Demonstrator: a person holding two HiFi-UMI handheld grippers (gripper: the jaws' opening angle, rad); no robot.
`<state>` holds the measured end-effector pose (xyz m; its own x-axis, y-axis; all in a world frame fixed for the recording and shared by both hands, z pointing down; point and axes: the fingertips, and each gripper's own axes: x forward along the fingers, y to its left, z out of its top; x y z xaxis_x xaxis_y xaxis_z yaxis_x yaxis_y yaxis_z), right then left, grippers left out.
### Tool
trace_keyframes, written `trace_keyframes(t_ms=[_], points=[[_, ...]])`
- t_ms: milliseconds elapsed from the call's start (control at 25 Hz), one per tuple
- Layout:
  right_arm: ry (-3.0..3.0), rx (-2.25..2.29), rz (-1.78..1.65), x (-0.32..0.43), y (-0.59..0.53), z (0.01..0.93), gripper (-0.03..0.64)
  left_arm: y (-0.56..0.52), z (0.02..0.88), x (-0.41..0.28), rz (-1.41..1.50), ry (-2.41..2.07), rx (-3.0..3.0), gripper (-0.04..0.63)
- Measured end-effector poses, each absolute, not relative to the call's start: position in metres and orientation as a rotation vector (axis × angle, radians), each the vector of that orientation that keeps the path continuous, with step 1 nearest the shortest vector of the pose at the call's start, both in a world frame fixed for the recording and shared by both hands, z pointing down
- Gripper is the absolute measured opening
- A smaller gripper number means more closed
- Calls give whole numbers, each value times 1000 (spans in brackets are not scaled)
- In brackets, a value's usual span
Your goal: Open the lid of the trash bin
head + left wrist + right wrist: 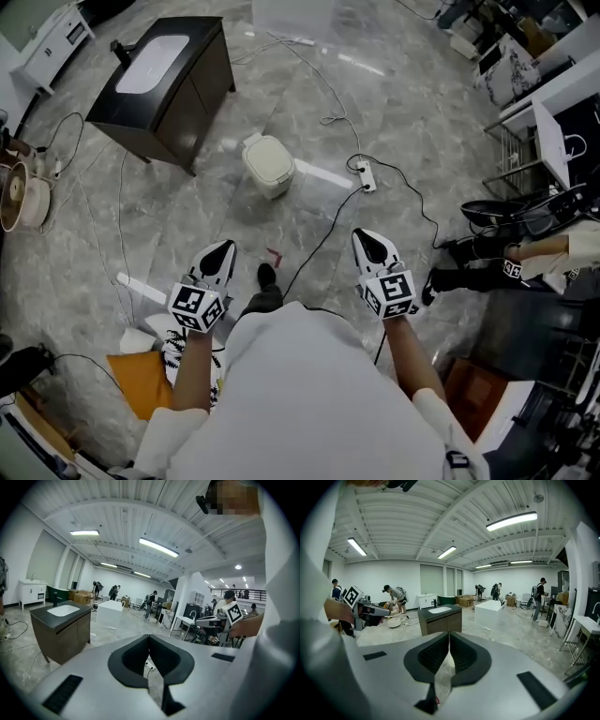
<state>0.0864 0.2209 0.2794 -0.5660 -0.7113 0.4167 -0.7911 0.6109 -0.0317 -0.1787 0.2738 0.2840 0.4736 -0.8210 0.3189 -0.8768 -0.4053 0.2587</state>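
The trash bin (268,165) is a small cream bin with its lid down, standing on the grey marble floor ahead of me. My left gripper (225,247) is well short of it, to its lower left, jaws shut and empty. My right gripper (367,237) is to the bin's lower right, also short of it, shut with nothing in it. In the left gripper view the jaw tips of the left gripper (149,637) meet. The right gripper's (449,634) tips likewise touch in its own view. Neither gripper view shows the bin clearly.
A dark vanity cabinet (164,84) with a white sink stands back left of the bin. A power strip (366,175) and cables run across the floor to the bin's right. A small red scrap (274,255) lies between the grippers. A person's legs (506,262) are at right.
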Motion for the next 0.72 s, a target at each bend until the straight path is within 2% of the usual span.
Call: trace_keyframes(t_ms=[720], points=[[-2396, 1310, 308, 31, 168, 283, 32, 199, 296, -241, 221, -1302, 2392, 18]])
